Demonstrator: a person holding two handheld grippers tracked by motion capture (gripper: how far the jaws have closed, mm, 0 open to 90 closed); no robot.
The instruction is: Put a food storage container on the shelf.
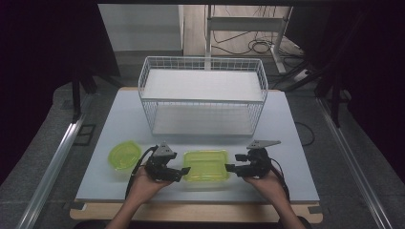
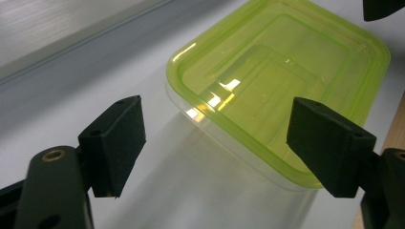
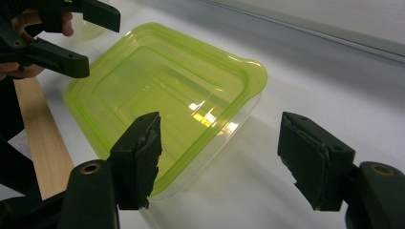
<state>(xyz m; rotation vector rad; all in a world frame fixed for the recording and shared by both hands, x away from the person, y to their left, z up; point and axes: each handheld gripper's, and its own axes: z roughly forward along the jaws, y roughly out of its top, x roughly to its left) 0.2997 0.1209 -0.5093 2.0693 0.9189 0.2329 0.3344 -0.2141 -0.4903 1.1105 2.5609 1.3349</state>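
Two tools (image 1: 184, 171) (image 1: 230, 167) flanking lidded green container (image 1: 206, 165) — jaws apart, nothing clamped; likely light, slick, flexible plastic — best gripped at rim.

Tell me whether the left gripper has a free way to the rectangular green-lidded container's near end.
Probably yes. The left gripper sits right at the end of the rectangular container with jaws apart, and nothing lies between them. The round container is off to the other side, out of the way.

rect. clear container w/ lime-green lid (image 1: 206, 165), lid on, flat on table nr front edge, upright.
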